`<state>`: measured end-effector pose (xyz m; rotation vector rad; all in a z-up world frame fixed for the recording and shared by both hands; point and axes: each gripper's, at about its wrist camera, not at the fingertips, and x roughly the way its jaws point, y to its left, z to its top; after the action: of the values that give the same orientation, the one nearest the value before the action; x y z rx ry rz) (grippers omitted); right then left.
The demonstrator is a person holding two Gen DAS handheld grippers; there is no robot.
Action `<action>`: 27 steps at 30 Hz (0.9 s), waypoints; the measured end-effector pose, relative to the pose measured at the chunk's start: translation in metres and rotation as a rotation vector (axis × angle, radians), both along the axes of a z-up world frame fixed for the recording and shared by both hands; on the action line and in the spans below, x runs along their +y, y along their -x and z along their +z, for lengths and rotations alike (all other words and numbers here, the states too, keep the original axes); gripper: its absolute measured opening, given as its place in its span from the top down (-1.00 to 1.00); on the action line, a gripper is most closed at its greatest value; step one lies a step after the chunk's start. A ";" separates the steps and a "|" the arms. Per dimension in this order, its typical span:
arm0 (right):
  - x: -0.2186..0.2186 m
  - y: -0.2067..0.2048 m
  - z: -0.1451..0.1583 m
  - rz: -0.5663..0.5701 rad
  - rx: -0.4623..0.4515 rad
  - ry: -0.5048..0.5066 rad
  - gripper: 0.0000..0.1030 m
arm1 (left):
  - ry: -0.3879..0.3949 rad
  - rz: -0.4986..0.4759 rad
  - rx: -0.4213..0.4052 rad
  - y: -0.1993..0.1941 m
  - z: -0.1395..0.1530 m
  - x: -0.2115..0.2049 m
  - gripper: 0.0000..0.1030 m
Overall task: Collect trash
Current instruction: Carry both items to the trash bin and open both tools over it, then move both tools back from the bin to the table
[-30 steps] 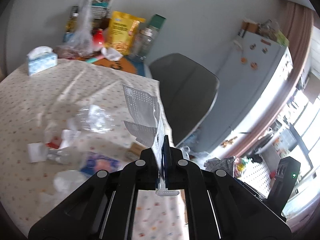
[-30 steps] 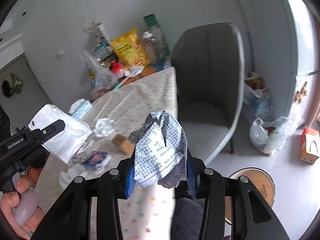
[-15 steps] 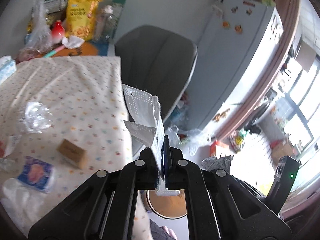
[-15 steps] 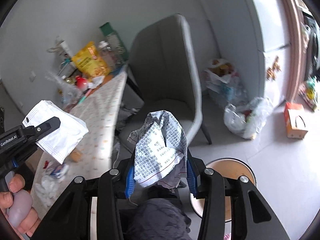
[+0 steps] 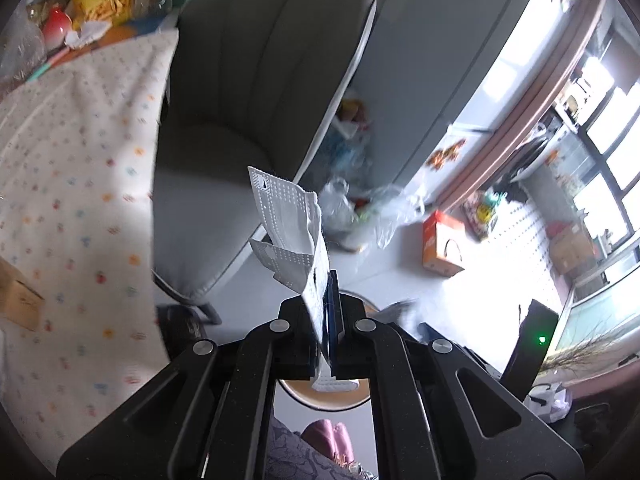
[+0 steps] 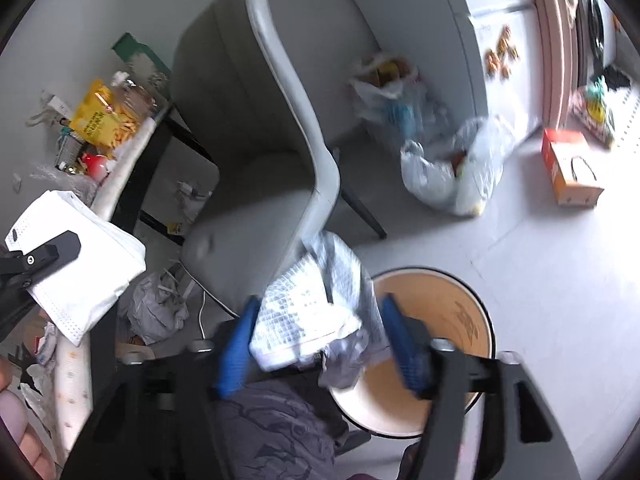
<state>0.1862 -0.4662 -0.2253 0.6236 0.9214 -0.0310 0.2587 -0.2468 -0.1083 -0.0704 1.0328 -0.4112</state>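
My left gripper (image 5: 326,292) is shut on a white face mask (image 5: 288,232), which sticks up from between its fingers. The same mask (image 6: 76,268) shows at the left edge of the right wrist view. My right gripper (image 6: 320,340) hangs over the near rim of a round tan bin (image 6: 460,308) on the floor. Its jaws are opening, and a crumpled printed paper wrapper (image 6: 316,308) lies loose between the blue pads (image 6: 236,344). The bin (image 5: 320,398) is partly hidden under the left gripper.
A grey chair (image 6: 256,168) stands close behind both grippers. The table with the dotted cloth (image 5: 72,184) lies to the left. Plastic bags (image 6: 452,176) and an orange box (image 6: 572,176) sit on the floor beyond the bin. A person's trouser leg (image 6: 276,424) is below.
Both grippers swung away from the table and sank toward the bin on the floor. The right jaws spread apart and the paper came loose. The left still grips the mask.
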 end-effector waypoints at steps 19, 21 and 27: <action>-0.067 0.077 0.043 -0.130 -0.050 0.064 -0.61 | -0.051 -0.202 0.119 0.009 -0.040 -0.087 -0.13; -0.075 0.085 0.043 -0.152 -0.042 0.057 -0.61 | -0.052 -0.196 0.089 0.012 -0.033 -0.089 -0.32; -0.077 0.094 0.052 -0.162 -0.056 0.058 -0.61 | -0.032 -0.152 0.041 0.014 -0.006 -0.074 -0.53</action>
<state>0.0917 -0.5432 -0.1728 0.6410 0.8115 -0.1840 0.2448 -0.3203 -0.1141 0.0286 1.0886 -0.5335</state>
